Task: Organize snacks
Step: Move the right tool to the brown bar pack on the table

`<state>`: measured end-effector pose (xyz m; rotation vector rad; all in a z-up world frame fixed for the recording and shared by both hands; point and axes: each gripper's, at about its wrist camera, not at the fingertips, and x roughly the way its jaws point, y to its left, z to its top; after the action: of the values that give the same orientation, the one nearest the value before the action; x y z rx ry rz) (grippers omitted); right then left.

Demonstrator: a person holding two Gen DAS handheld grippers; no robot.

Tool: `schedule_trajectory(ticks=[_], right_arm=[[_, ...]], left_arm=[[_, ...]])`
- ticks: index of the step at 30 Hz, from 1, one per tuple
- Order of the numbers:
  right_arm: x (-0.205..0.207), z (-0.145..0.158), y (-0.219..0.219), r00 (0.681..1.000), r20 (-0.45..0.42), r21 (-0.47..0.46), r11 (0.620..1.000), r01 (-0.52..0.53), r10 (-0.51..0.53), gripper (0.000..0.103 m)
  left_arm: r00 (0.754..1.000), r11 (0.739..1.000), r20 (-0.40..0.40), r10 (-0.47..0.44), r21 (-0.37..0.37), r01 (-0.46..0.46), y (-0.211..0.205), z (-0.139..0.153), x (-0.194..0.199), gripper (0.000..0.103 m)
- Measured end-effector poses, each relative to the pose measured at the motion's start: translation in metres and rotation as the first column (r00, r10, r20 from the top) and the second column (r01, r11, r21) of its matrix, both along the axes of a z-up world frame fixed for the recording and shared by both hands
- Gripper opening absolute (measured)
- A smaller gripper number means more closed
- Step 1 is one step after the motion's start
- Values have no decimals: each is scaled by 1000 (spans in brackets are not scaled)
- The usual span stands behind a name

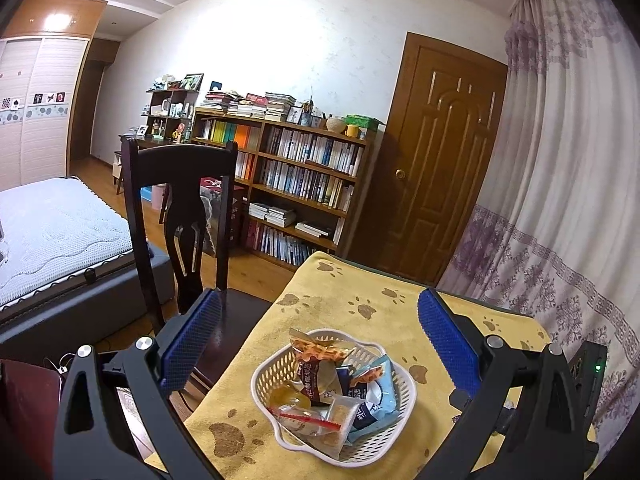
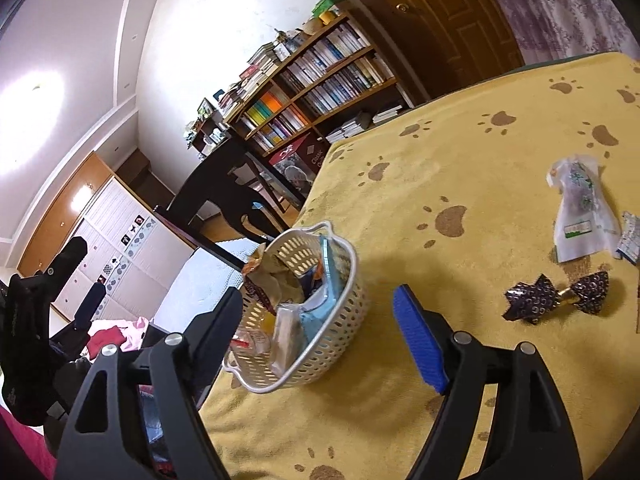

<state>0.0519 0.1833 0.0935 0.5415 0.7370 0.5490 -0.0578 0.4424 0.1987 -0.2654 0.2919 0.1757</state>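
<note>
- The left gripper [image 1: 318, 338] is nearest the left wrist camera: black angular arms ending in blue ribbed pads [image 1: 192, 344], spread wide with nothing between them.
- Just ahead of and between those pads sits a white plastic basket [image 1: 404, 408] with a perforated wall and a wavy rim, resting on a yellow terry cloth [image 1: 360, 280] printed with brown paw marks.
- The basket holds a heap of wrapped snacks: a brown-and-orange packet [image 1: 316, 360] standing at the far side, light blue packets [image 1: 378, 396] toward the right pad, and a clear wrapper with a red strip [image 1: 308, 420] nearest the tool.
- Beyond the left pad stands a dark wooden chair [image 1: 180, 184] with a carved back.
- The right gripper [image 2: 318, 304] is likewise splayed and empty; the basket [image 2: 340, 320] lies between its fingers, close to the left one.
- Out past its right pad [image 2: 418, 340], on the bare cloth, lies a dark foil twist-wrapped candy [image 2: 556, 298] with flared, crinkled ends.
- Farther out in the same direction lie a pale translucent packet [image 2: 580, 208] and, touching its edge, a small silvery wrapper [image 2: 630, 236] cut off by the frame.
</note>
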Motion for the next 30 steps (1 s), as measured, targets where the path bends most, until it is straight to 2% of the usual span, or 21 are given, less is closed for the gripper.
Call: schedule_trajectory(ticks=[9,15,25,30], right_arm=[[0,-14,-32,997,-28,-22,998,66,-66,77],[-1,-24,-69,989,-38,-68,988,139,-141,77],[1,-35,-160,944,-6,-189,927,323,-330,77],[24,-48,-189,939,-25,-255,911,325,-342,77]], left_arm=[[999,999,-23,-31,17,32,-11,-6,8,100],[998,999,-41,-46,25,47,-17,-10,14,100],[995,996,-72,-74,49,78,-31,-17,22,100],[993,993,-81,-90,69,96,-39,-20,22,100]])
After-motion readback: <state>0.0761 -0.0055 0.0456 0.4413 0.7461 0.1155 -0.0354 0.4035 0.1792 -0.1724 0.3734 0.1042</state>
